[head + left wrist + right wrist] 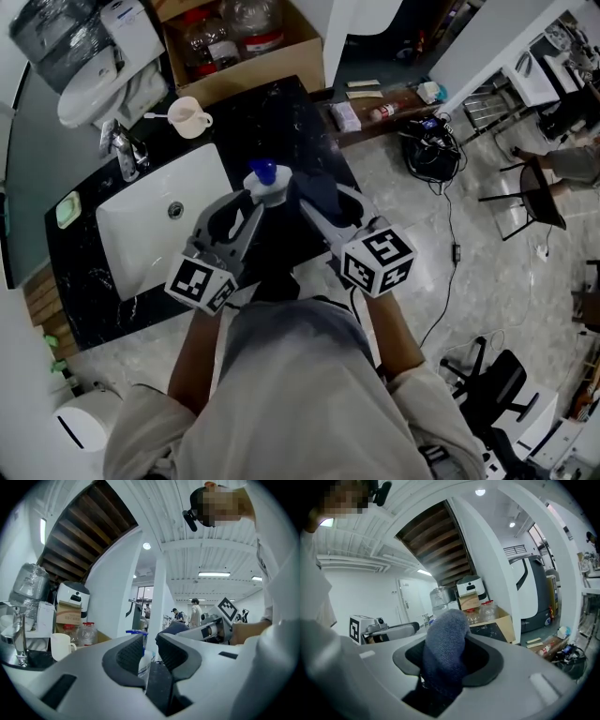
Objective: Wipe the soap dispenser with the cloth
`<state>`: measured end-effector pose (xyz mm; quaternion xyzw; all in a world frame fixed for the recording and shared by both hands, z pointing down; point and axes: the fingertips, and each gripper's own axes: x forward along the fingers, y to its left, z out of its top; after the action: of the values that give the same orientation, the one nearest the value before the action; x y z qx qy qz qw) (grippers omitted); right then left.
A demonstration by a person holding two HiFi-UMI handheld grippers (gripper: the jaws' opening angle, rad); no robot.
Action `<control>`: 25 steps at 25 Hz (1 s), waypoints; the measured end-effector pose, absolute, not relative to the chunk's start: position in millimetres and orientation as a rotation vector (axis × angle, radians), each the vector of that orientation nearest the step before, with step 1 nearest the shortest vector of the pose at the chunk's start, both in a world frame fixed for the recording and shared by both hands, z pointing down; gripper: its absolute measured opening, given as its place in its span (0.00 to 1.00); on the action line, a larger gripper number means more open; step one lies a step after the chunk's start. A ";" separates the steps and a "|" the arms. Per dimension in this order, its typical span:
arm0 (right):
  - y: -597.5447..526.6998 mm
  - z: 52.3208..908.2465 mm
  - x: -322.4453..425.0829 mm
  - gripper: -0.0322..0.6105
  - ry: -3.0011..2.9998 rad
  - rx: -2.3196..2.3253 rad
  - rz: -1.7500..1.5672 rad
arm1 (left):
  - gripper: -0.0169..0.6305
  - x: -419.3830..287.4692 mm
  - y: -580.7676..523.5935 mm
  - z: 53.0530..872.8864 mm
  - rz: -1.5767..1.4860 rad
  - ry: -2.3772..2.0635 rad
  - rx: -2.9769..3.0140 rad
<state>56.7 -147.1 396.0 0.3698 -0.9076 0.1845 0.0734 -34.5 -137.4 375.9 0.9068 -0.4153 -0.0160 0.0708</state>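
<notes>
Soap dispenser [267, 183], white with a blue pump top, is upright near the worktop's [281, 112] near edge, just right of the sink [155, 234]; whether its base rests on the black marbled surface cannot be told. The left gripper [150, 645] reaches in level from the near edge, and its fingers [129, 654] are partly open with the dispenser between them; in the left gripper view the bottle lies against the left ribbed pad, while a dark gap shows on the side of the right one, so the fingers do not clamp it.

The right gripper [450, 654] comes in beside it, towards the worktop's right edge, tilted a little downward; its fingers are closed on the cloth [443, 630], a blue-grey knitted bundle that bulges up and forward out of them. In the head view the cloth [317, 192] hangs just beside the dispenser on its right; contact between the two cannot be made out.

A white mug [190, 117] stands near the worktop's far edge behind the sink, with the tap [122, 150] at the sink's far left corner; a cardboard box [246, 80] with plastic bottles [211, 42] in it sits at the far edge.
</notes>
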 end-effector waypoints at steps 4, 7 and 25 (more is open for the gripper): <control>-124.5 376.4 60.9 0.32 -2.770 1.046 0.480 | 0.06 -27.1 -115.9 357.7 -0.065 -1.301 2.729; -99.7 363.6 56.7 0.32 -2.780 0.955 0.314 | 0.04 -24.6 -96.2 351.4 -0.061 -1.340 2.737; 5.8 328.8 82.2 0.30 -2.945 0.783 0.314 | 0.04 -16.9 -4.7 346.7 -0.028 -1.467 2.610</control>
<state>82.2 5.8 328.8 0.2554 -0.9606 0.1023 0.0391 -16.9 -4.7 346.7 0.8694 -0.4885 -0.0093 0.0737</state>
